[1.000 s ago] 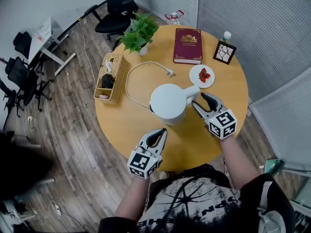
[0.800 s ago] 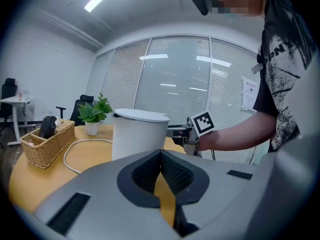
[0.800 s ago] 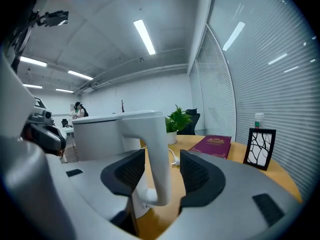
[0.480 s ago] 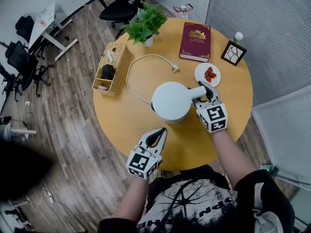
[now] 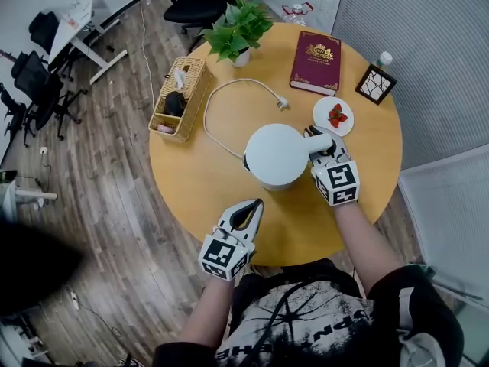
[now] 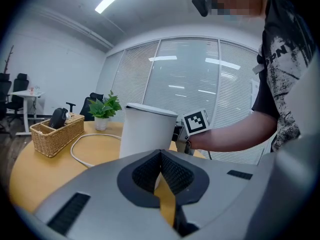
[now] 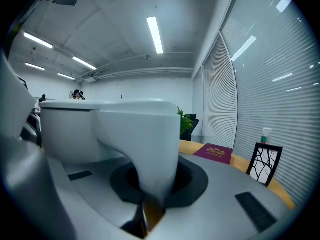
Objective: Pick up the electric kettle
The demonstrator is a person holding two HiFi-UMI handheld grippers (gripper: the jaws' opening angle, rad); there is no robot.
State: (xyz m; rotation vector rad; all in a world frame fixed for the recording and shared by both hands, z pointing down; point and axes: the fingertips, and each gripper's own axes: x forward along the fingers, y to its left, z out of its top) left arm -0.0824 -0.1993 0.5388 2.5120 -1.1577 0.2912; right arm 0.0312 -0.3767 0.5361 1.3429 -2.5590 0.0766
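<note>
A round wooden counter [image 5: 206, 182] holds the white cylindrical electric kettle [image 5: 276, 155], which stands upright near the middle with its white handle [image 5: 322, 139] pointing toward the person's right side. The right gripper [image 5: 325, 150] is on that handle. Its fingers [image 7: 192, 179] are closing on it, and the right gripper view shows the handle filling the gap between the dark pads.

The left gripper [image 5: 246, 214] sits over the near edge of the counter, apart from the kettle and pointing toward it. Its fingers [image 6: 145, 171] are together at the tips with nothing between them.

A white power cord [image 5: 218, 105] loops across the counter from the kettle's left side, and its plug [image 5: 283, 103] lies bare on the wood. At the left rim is a rectangular wicker basket [image 5: 191, 75] with small items inside. At the far side stand a green potted plant [image 5: 241, 25], a closed maroon book [image 5: 315, 61], a small black picture frame [image 5: 376, 84] and a white plate of red strawberries [image 5: 334, 116], the plate lying just beyond the right gripper.
</note>
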